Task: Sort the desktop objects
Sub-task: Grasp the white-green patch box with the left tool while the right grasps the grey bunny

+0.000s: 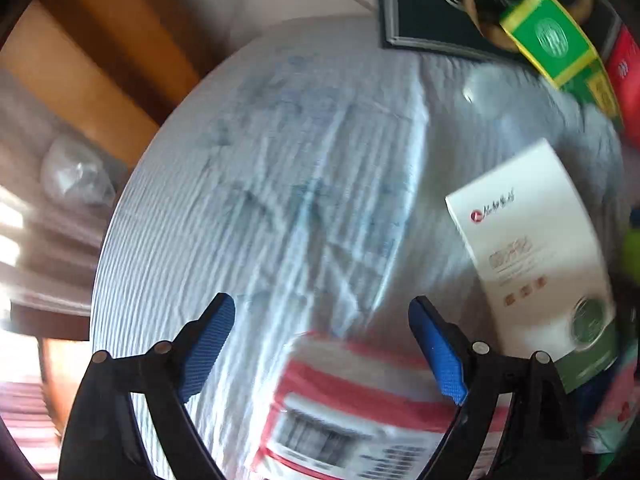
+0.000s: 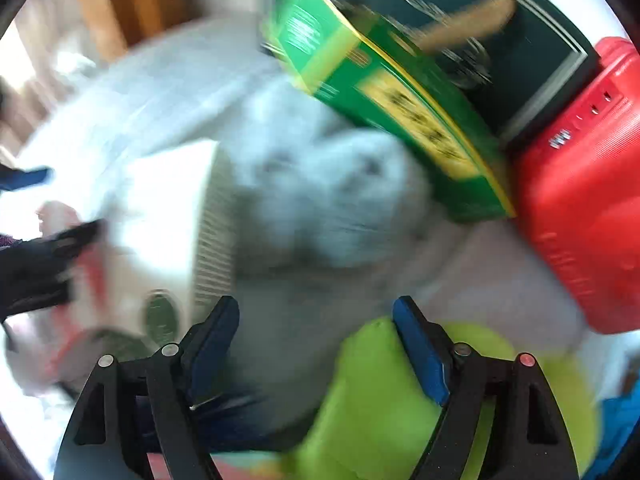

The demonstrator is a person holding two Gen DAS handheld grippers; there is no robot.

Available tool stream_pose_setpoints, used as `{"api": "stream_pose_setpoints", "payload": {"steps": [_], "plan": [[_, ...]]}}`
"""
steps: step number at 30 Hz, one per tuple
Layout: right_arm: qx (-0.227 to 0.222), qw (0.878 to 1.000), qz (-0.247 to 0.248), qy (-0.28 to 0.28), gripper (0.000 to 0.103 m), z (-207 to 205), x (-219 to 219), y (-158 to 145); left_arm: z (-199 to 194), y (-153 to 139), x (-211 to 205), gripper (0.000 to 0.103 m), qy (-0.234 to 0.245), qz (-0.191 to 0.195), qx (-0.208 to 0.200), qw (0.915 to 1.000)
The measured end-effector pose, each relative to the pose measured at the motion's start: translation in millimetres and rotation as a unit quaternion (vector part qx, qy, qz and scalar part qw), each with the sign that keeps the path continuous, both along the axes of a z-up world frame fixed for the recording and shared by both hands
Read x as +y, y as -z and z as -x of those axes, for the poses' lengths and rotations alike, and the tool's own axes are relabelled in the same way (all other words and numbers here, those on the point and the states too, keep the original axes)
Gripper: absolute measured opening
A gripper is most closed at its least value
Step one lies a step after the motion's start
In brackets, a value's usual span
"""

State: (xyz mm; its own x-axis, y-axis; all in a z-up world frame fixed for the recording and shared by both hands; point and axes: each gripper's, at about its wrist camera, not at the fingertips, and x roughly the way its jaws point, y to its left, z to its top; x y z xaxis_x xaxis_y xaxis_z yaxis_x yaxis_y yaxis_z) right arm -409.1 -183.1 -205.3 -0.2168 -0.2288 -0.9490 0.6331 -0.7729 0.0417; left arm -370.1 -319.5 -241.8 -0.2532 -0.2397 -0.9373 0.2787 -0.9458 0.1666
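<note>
- My left gripper [image 1: 322, 346] is spread wide with nothing gripped, above a red-and-white box [image 1: 360, 412] near me.
- My right gripper [image 2: 316, 350] is also parted and empty; a lime-green object [image 2: 380, 400] lies beneath its right finger.
- A white box [image 1: 528, 248] lies right; a green box [image 2: 400, 104] sits far.

Both the left gripper [image 1: 322, 320] and the right gripper [image 2: 316, 320] share one build: glossy black angled arms, each carrying two round silver rivet heads behind the jaws. The fingers [image 1: 208, 348] wear ribbed blue pads on their inner faces.
</note>
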Motion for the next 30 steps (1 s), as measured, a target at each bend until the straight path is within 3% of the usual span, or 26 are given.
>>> {"api": "stream_pose_setpoints", "payload": {"steps": [1, 7, 9, 12, 13, 14, 16, 18, 23, 30], "plan": [[-0.016, 1.000, 0.013, 0.002, 0.084, 0, 1, -3, -2, -9, -1, 0.089, -0.008, -0.012, 0.013, 0.9998], [0.014, 0.997, 0.014, 0.072, 0.083, 4, 43, -22, 2, -51, 32, 0.089, -0.015, -0.100, 0.078, 0.9919], [0.027, 0.995, 0.021, 0.097, 0.083, 7, 67, -34, 12, -42, 49, 0.089, -0.014, -0.112, 0.068, 0.9913], [0.032, 0.991, 0.050, 0.119, 0.085, 12, 103, -50, 19, -10, 70, 0.089, -0.014, -0.124, 0.014, 0.9920], [0.034, 0.990, 0.056, 0.124, 0.089, 15, 111, -55, 22, 6, 77, 0.089, -0.007, -0.131, -0.011, 0.9912], [0.045, 0.989, 0.051, 0.135, 0.101, 17, 121, -60, 24, 17, 82, 0.089, 0.000, -0.138, -0.026, 0.9901], [0.058, 0.987, 0.049, 0.138, 0.103, 22, 133, -63, 26, 26, 86, 0.086, 0.011, -0.116, -0.031, 0.9928], [0.054, 0.987, 0.062, 0.139, 0.103, 25, 133, -62, 28, 14, 79, 0.080, 0.017, -0.124, 0.007, 0.9921], [0.029, 0.989, 0.102, 0.101, 0.103, 44, 102, -62, 32, -17, 46, 0.077, 0.003, -0.055, 0.065, 0.9964], [0.006, 0.996, 0.045, 0.078, 0.103, 88, 39, -17, 37, -14, 22, 0.077, -0.017, -0.047, 0.081, 0.9955]]}}
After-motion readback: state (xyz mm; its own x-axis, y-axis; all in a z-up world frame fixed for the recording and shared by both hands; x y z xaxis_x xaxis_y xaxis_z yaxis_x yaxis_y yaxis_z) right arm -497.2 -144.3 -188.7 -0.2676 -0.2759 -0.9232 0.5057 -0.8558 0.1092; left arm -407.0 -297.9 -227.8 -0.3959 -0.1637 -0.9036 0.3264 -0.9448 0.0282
